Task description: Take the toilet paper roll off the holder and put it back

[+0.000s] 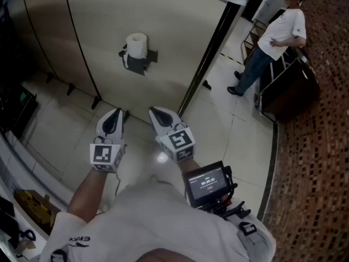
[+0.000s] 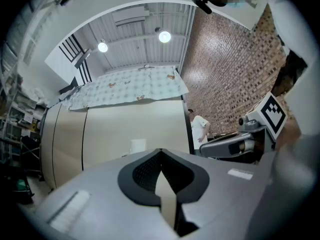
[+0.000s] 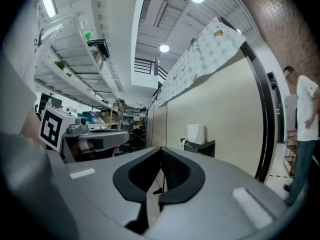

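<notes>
white toilet paper roll (image 1: 137,45), upright on holder (image 1: 139,63)

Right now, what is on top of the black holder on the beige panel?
A white toilet paper roll stands upright on the black holder. The roll covers the holder's top, so how it is seated there cannot be seen.

Setting: an indoor test hall or workshop with a mock washroom wall, not a real washroom. Beige partition panels (image 1: 163,26) stand free on short dark feet over pale floor tiles (image 1: 229,130), with a patterned cloth (image 2: 125,86) draped over their top edge. One panel carries a toilet paper roll (image 1: 137,44) on a dark holder (image 1: 139,64). Past the panels' end is open metal shelving (image 3: 80,54) loaded with boxes. The ribbed ceiling has round lights (image 2: 164,36), and there is a brick wall (image 2: 227,74) on one side. A person (image 1: 275,42) stands by a dark cart (image 1: 289,89).
</notes>
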`<state>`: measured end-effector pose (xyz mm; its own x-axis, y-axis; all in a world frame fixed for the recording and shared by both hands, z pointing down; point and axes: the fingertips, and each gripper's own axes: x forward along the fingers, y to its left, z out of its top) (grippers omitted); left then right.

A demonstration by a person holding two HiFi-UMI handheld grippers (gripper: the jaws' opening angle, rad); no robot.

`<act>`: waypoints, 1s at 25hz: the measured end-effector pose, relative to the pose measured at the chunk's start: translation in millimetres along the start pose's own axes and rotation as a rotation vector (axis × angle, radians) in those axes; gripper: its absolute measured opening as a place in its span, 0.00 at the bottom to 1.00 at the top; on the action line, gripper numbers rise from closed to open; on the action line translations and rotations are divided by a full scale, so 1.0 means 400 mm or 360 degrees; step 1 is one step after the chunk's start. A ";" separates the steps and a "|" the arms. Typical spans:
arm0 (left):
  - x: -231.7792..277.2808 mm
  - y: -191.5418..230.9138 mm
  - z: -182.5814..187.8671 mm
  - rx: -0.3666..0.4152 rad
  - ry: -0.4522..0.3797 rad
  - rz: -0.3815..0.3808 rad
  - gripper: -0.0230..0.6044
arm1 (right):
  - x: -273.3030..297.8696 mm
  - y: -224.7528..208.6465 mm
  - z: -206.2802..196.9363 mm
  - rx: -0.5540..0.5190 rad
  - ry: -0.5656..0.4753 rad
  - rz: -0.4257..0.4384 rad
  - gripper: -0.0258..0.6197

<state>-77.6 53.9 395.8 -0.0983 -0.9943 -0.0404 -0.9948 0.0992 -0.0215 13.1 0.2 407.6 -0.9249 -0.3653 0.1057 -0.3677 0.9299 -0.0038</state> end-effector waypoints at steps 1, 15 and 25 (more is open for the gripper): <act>0.022 -0.002 -0.001 0.0007 -0.0007 -0.0005 0.04 | 0.011 -0.022 -0.006 -0.0006 0.0008 -0.0002 0.06; 0.287 0.127 -0.038 0.0031 -0.0067 -0.0063 0.04 | 0.250 -0.188 -0.021 -0.0077 0.0105 -0.0012 0.06; 0.471 0.363 -0.026 -0.0021 -0.0092 -0.0290 0.04 | 0.572 -0.235 0.057 -0.0181 0.0157 -0.0155 0.06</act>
<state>-240.8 -119.4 395.3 0.0846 -0.9919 -0.0944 -0.9963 -0.0830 -0.0209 -166.2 -171.7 409.6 -0.8692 -0.4533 0.1974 -0.4367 0.8911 0.1234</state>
